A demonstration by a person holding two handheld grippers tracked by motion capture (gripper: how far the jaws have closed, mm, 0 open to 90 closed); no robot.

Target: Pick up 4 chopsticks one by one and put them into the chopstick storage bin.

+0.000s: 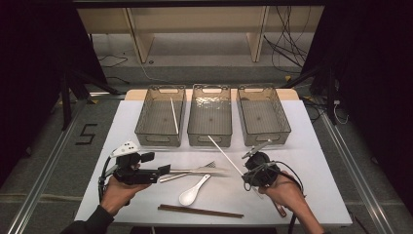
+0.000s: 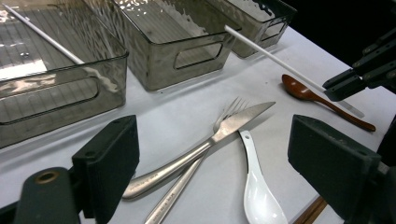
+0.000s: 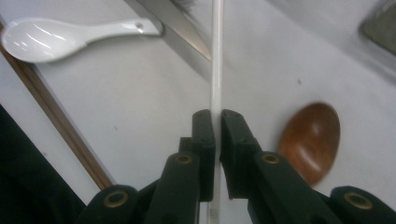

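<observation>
The right hand-held gripper [image 3: 217, 122] is pinching a thin white plastic chopstick [image 3: 216, 56], its long axis pointing toward the middle smoky clear bin [image 1: 210, 141].

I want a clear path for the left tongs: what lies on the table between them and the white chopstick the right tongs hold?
In the high view, a knife and fork lie there, crossed.

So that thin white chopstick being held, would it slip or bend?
The white chopstick looks straight and unbent, so probably stiff. It seems smooth and glossy, and the right gripper pinches it near one end, so it might swivel or slip.
</observation>
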